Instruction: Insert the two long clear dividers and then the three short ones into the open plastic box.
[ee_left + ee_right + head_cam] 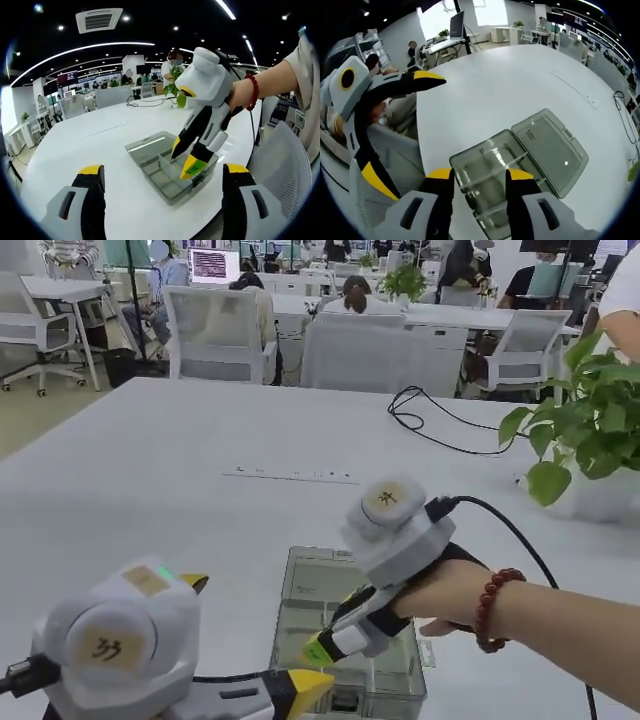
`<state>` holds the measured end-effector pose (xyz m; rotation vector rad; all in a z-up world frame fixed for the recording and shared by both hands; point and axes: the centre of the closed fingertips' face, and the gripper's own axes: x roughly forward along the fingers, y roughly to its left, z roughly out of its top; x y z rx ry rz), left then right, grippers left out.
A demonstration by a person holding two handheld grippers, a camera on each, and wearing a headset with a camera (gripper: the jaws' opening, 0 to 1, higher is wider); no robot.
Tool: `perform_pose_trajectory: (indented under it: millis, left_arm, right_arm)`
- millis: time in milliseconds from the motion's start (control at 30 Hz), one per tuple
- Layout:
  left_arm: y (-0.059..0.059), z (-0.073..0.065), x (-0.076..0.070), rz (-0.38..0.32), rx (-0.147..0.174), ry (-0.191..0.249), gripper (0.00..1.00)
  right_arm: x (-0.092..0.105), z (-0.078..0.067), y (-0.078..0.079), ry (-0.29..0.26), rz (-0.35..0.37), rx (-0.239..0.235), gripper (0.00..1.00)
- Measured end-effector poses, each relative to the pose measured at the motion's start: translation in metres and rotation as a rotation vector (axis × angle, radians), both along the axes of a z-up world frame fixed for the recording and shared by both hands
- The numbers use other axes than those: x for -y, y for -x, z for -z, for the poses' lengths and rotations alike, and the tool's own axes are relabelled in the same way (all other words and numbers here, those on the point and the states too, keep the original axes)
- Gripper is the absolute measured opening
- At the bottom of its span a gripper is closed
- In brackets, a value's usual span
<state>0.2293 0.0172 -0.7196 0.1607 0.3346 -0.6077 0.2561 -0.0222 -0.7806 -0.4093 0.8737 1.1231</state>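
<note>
Box (547,145) under right gripper (480,175) jaws, divider (514,161) inside

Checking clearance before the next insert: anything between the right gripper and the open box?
Nothing visible. The right gripper hangs directly over the open plastic box, jaws apart and pointing in; the left gripper sits off to the side, clear of it.

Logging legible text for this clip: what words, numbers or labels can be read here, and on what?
"33", handwritten: round sticker on left hand-held gripper.
Handwritten mark, unreadable: other round sticker on right hand-held gripper.
Embossed marking, too small to read: box lid.
Screen content, blurred: background monitor.
</note>
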Motion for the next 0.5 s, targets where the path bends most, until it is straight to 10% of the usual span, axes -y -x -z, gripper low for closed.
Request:
perform_pose_trajectory:
  millis: [500]
  left_arm:
    - [0.001, -0.002, 0.002, -0.001, 0.002, 0.002, 0.99]
  right_arm:
    - [0.041, -0.005, 0.012, 0.013, -0.086, 0.03, 0.49]
